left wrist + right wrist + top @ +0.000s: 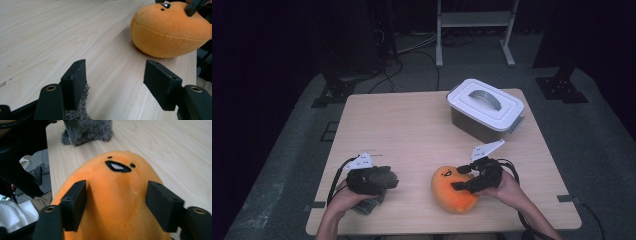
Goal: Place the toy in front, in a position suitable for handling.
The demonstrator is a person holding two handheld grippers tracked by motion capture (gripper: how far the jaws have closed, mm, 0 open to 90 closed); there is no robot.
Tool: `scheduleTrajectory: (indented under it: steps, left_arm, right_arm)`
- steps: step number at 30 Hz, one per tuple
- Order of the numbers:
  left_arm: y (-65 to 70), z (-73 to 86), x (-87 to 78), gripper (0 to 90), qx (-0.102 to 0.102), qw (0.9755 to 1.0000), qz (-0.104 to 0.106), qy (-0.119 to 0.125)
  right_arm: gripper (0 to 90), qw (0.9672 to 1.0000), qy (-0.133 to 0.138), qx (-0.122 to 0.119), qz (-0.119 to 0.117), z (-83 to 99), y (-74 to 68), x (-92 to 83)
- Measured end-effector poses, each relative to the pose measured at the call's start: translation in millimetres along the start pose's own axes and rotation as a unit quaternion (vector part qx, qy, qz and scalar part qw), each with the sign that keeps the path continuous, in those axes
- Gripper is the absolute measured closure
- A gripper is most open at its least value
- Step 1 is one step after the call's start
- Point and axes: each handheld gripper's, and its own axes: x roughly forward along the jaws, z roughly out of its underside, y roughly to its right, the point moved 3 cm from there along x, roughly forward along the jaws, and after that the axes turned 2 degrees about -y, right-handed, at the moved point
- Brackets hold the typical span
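Observation:
An orange plush (454, 190) with a small stitched face lies on the wooden table (402, 125) near its front edge. My right gripper (460, 178) reaches over it from the right, open, one jaw on each side of the plush's (120, 170) top. My left gripper (391, 179) rests low at the front left, pointing toward the plush (170, 32). It (115, 75) is open, with bare wood between its jaws. A grey fuzzy cloth (367, 205) lies under that hand, and its edge (77, 112) shows beneath one jaw. The cloth (87, 130) also shows beyond the plush.
A grey storage box with a white handled lid (486, 110) stands at the back right of the table. A white metal stand (474, 30) and cables are on the floor beyond the far edge. Bare wood spans the table's middle and back left.

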Motion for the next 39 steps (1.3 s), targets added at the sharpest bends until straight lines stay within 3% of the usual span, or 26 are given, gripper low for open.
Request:
scheduleTrajectory:
  steps: [3, 5, 8, 16, 19, 21, 23, 29, 34, 39]
  left_arm:
    - [0.5, -0.2, 1.1, 34.2, 0.000, 1.0000, 0.001, 0.001]
    - [1.0, -0.3, 1.8, 34.2, 0.001, 1.0000, 0.002, -0.001]
    - [1.2, -0.6, 1.7, 34.2, 0.002, 1.0000, 0.002, -0.001]
    - [0.4, -0.7, -0.4, 34.2, 0.001, 1.0000, 0.000, 0.004]
    - [0.1, -0.5, -0.4, 33.9, 0.001, 1.0000, 0.001, 0.003]
    - [0.4, -0.6, -0.1, 33.8, 0.001, 1.0000, 0.001, 0.004]
    - [0.8, -0.9, -0.2, 33.6, 0.002, 1.0000, 0.001, 0.005]
    - [0.7, -1.3, 0.0, 32.3, 0.004, 1.0000, 0.001, 0.003]
    - [0.6, -1.5, -0.1, 30.6, 0.004, 1.0000, -0.001, 0.004]
    - [0.6, -2.1, -0.9, 29.0, 0.004, 0.9999, -0.003, 0.009]
  right_arm:
    - [45.2, 1.0000, -0.001, -0.001, -0.005, 4.5, -1.0, 7.4]
    - [58.1, 0.9997, -0.001, -0.024, 0.003, 5.0, -4.4, 7.9]
    - [66.1, 0.9987, 0.004, -0.051, -0.003, 3.0, -6.6, 5.0]
    - [69.8, 0.9948, 0.032, -0.090, -0.034, -8.7, -2.5, -9.4]
    - [69.2, 0.9931, 0.027, -0.107, -0.041, -8.5, -3.6, -8.6]
    - [65.8, 0.9931, -0.003, -0.109, -0.042, -3.1, -2.3, -0.9]
    - [59.0, 0.9940, 0.011, -0.092, -0.058, 0.0, -0.2, 1.5]
    - [42.2, 0.9957, 0.017, -0.077, -0.050, -2.7, 2.3, -7.0]
    - [36.5, 0.9960, 0.022, -0.069, -0.051, -5.9, 3.4, -14.3]
    - [31.5, 0.9973, 0.027, -0.058, -0.037, -9.4, 10.9, -23.3]
